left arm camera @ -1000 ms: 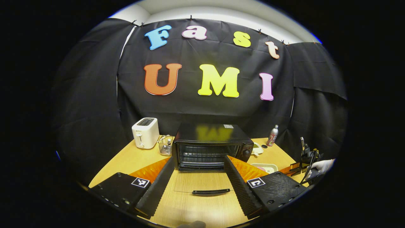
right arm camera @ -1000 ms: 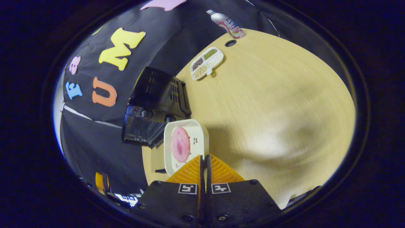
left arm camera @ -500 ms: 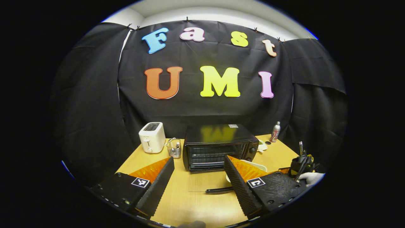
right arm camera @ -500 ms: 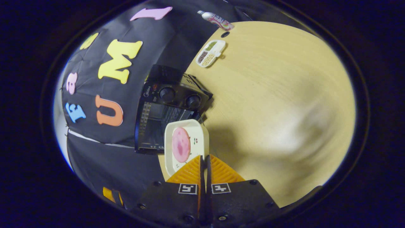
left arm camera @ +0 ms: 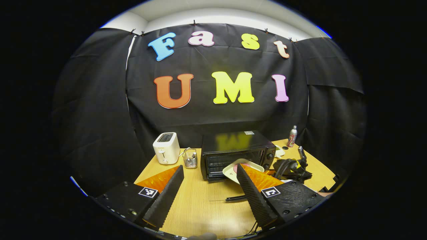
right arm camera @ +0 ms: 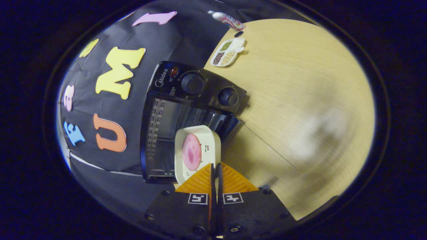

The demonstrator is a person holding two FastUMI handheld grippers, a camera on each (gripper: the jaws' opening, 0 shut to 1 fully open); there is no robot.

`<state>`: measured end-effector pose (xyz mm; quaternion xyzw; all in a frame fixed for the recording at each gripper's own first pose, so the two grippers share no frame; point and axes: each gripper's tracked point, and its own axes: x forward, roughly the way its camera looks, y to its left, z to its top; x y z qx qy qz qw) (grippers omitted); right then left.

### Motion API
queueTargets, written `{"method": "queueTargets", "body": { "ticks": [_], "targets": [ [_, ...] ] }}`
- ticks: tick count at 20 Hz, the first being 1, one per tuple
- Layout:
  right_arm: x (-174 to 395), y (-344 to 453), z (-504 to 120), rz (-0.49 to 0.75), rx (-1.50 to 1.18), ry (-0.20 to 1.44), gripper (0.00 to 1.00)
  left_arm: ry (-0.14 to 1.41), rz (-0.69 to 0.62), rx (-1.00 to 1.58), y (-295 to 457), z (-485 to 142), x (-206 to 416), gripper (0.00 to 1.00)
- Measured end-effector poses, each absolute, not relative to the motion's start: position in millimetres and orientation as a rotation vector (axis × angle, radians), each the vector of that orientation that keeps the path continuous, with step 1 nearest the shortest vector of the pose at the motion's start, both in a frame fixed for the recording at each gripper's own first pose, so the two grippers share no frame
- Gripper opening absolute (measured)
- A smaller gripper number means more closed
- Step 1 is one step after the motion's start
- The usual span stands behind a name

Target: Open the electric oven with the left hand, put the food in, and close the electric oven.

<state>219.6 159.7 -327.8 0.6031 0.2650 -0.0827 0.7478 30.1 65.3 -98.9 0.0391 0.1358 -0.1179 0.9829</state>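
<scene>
Oven open, food at the mouth, not yet inside.

Plate (right arm camera: pixel 197 151) with pink food (right arm camera: pixel 191 156) held at the rim by the clenched right gripper (right arm camera: pixel 215 173), just before the oven (right arm camera: pixel 186 110) cavity. Door (right arm camera: pixel 267 150) down flat on the table (right arm camera: pixel 300 83). Left gripper (left arm camera: pixel 210 186) spread wide, grasping nothing, well back. Remaining: insert plate, release, shut door. Nearby: toaster (left arm camera: pixel 166 152), wire basket (left arm camera: pixel 190 159), bottle (left arm camera: pixel 292 136), snack tray (right arm camera: pixel 228 52). Cavity apparently unobstructed, though dim.

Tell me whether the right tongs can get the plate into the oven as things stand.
Probably yes: the oven door lies open and flat, and the right tongs hold the plate at its mouth.
</scene>
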Motion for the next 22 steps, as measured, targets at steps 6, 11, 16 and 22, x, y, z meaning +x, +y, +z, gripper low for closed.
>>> {"method": "queueTargets", "body": {
  "ticks": [6, 11, 16, 22],
  "targets": [
    [271.1, 157.5, -322.8, -0.217, 1.33, 0.531, 0.04, 0.289, -0.21, 0.087, 81.1, -101.7, 39.9, 0.96],
    [300.4, 154.5, -315.2, -0.193, 1.321, 0.438, 0.04, 0.31, -0.173, 0.075, 89.8, -104.6, 50.6, 0.97],
    [312.1, 155.0, -295.8, -0.104, 1.287, 0.387, 0.06, 0.308, -0.162, 0.061, 89.5, -106.1, 57.6, 0.97],
    [296.2, 151.3, -287.9, -0.068, 1.192, 0.448, 0.56, 0.299, -0.158, 0.04, 89.7, -107.6, 60.6, 0.96]
  ]
}}
